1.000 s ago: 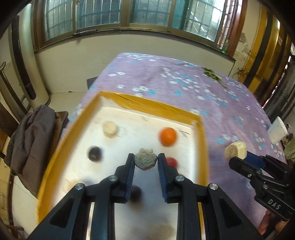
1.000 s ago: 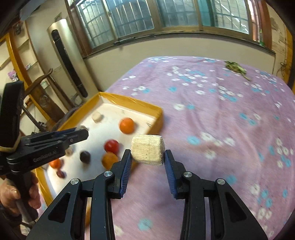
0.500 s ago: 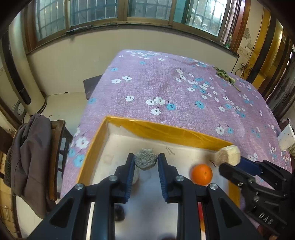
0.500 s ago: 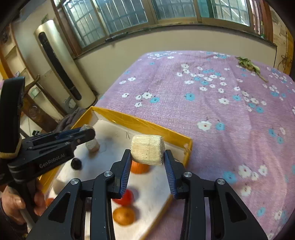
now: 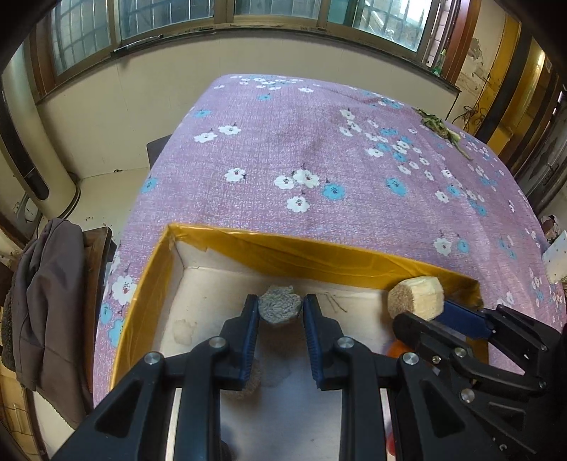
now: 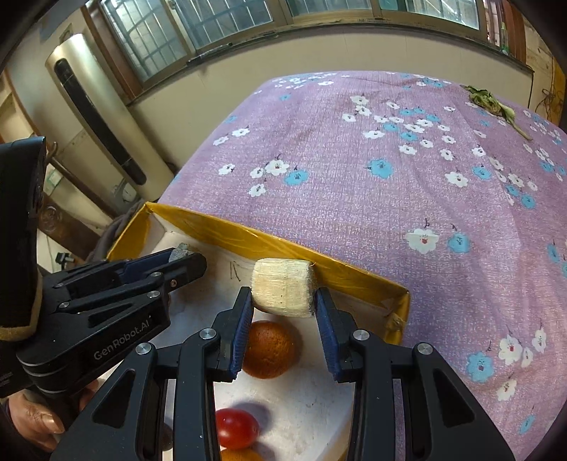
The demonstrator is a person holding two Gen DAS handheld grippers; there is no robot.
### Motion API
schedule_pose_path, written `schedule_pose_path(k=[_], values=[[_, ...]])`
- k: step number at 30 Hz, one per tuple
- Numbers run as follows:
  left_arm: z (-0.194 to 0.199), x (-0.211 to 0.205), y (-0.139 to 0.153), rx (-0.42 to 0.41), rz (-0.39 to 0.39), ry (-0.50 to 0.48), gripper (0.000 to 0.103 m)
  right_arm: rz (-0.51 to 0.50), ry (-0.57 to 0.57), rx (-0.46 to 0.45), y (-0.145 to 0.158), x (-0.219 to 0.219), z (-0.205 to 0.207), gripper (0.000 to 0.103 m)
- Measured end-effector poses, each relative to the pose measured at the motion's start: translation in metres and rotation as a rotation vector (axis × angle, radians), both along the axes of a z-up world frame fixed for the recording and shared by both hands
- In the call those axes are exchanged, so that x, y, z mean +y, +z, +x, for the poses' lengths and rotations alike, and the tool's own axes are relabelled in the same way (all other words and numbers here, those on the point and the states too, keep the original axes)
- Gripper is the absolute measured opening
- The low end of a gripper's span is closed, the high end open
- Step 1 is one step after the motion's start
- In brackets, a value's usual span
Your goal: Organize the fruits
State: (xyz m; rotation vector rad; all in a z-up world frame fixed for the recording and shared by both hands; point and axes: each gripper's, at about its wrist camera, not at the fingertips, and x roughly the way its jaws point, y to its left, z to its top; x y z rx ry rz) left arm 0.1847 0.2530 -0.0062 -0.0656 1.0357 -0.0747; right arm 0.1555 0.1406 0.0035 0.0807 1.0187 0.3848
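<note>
Both grippers over the yellow-rimmed tray, each with a piece clamped in its fingers.

Left gripper [image 5: 280, 310]: fingers clenched on a grey rough-faced chunk [image 5: 280, 307], held above the tray's white floor near the far wall. Right gripper [image 6: 283, 301]: fingers grasping a pale fibrous cylinder piece [image 6: 282, 291], also over the tray [image 6: 283, 244], close to its far right corner. In the tray under the right gripper: an orange [image 6: 269, 349] and a red tomato-like fruit [image 6: 236, 427]. Tray sits at the near left corner of a desk covered by a purple cloth [image 5: 336, 159] printed with white and blue flowers; a wilted green sprig [image 6: 490, 103] lies far right on it. Room: barred windows [image 5: 170, 21] above a cream wall, a tall standing air conditioner [image 6: 95, 120], a grey jacket [image 5: 49, 301] on a chair at left.
</note>
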Motion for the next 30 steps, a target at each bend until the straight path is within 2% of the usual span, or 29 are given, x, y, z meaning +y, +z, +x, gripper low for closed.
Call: schedule_pose_path(k=[8, 17, 21, 30], values=[[0.001, -0.002, -0.002, -0.007, 0.028, -0.011, 0.028, -0.03, 0.003, 0.012, -0.001, 0.006, 0.0, 0.035], [0.003, 0.003, -0.002, 0.0, 0.001, 0.001, 0.029, -0.06, -0.008, 0.036, -0.003, 0.01, 0.003, 0.035], [0.001, 0.008, -0.002, -0.001, 0.005, 0.022, 0.043, -0.064, -0.02, 0.036, -0.002, 0.006, 0.0, 0.036], [-0.012, 0.012, 0.0, 0.002, 0.014, 0.031, 0.049, -0.109, -0.049, -0.005, 0.01, -0.005, -0.017, 0.037]])
